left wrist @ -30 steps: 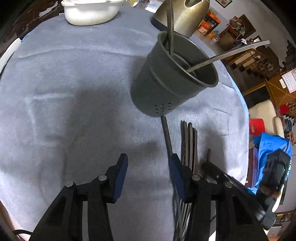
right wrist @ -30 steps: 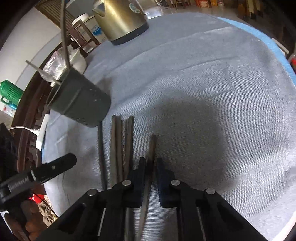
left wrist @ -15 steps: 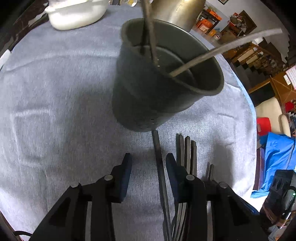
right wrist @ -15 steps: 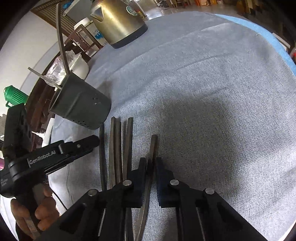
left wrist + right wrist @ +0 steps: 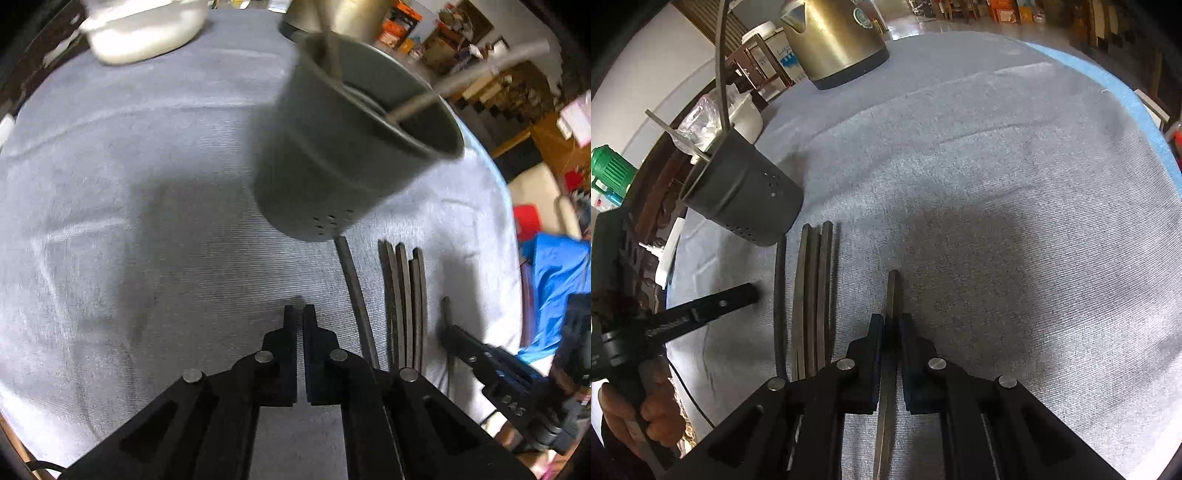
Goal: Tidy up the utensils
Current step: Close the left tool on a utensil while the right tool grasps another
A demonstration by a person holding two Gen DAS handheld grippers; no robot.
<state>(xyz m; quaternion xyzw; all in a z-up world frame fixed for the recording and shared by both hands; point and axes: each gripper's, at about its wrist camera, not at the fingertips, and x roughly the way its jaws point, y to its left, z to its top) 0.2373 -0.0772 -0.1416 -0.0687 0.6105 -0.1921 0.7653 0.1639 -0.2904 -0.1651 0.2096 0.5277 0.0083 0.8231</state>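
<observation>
Right gripper (image 5: 891, 334) clamps 1 utensil handle (image 5: 893, 295), ready to lift toward the holder (image 5: 746, 199). Left gripper (image 5: 300, 325) is closed on nothing beside the row on the table (image 5: 110, 184).

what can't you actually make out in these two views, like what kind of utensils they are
- Right wrist view: the utensil in the right gripper shows only a handle; its working end runs off the bottom edge.
- Both views: the loose handles are cut off likewise, behind gripper bodies.
- Left wrist view: motion blur smears the dark holder.
</observation>
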